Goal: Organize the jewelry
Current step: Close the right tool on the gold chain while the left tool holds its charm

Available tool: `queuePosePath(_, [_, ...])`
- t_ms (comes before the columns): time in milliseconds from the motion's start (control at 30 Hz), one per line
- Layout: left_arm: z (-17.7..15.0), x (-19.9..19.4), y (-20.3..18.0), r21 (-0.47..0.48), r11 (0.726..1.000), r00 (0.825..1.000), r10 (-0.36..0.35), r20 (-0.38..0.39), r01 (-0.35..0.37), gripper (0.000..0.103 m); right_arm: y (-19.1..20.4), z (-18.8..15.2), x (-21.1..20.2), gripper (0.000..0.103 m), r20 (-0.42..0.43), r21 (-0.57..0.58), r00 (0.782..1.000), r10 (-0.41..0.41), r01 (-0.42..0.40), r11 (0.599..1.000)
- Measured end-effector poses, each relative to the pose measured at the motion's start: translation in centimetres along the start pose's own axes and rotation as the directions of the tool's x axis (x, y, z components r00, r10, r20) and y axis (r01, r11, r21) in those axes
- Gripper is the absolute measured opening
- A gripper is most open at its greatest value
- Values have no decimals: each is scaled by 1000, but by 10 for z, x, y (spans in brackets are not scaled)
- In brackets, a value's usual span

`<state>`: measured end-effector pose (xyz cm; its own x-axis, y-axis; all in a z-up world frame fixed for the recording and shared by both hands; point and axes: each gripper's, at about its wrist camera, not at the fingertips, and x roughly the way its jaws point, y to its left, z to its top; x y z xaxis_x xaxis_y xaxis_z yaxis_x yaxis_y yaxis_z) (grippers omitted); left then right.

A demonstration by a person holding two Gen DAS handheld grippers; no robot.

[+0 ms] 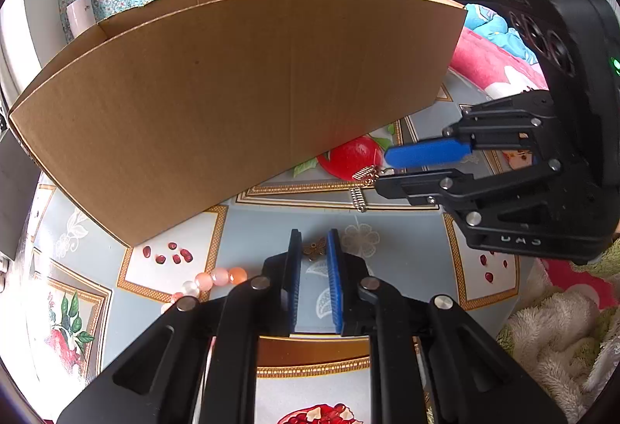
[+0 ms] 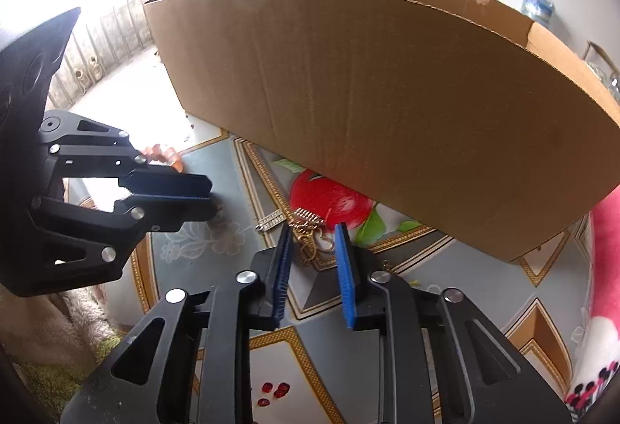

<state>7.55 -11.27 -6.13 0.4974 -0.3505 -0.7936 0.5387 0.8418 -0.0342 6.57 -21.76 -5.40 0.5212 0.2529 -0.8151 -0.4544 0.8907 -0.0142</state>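
The right claw (image 2: 313,230) is sitting narrow around the gold chain (image 2: 310,226) on the desk (image 2: 407,269), near the box (image 2: 387,106). The left claw (image 1: 314,244) is pinching a small charm (image 1: 314,248). The thin chain could be slipping out or snagging the silver clip (image 2: 271,222).

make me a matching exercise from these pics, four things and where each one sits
Things:
1. gold chain piece
2. butterfly charm
3. pink beads
4. cardboard box

Places:
a. between the fingertips of the left tool
b. standing behind all the jewelry
c. between the fingertips of the right tool
d. on the cloth just left of the left tool, in its own view

Pairs: 1-c, 2-a, 3-d, 4-b
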Motion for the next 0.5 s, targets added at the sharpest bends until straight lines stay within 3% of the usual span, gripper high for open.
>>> queuePosePath(300, [0, 0, 0, 1, 1000, 1000, 1, 1, -1, 13, 7, -2, 0, 13, -3, 30, 1000, -21, 21, 999])
queuePosePath(333, [0, 0, 0, 0, 1000, 1000, 1, 1, -1, 13, 7, -2, -1, 2, 0, 35, 1000, -22, 22, 999])
queuePosePath(500, [0, 0, -1, 0, 1000, 1000, 1, 1, -1, 13, 8, -4, -4, 0, -4, 67, 1000, -18, 19, 998])
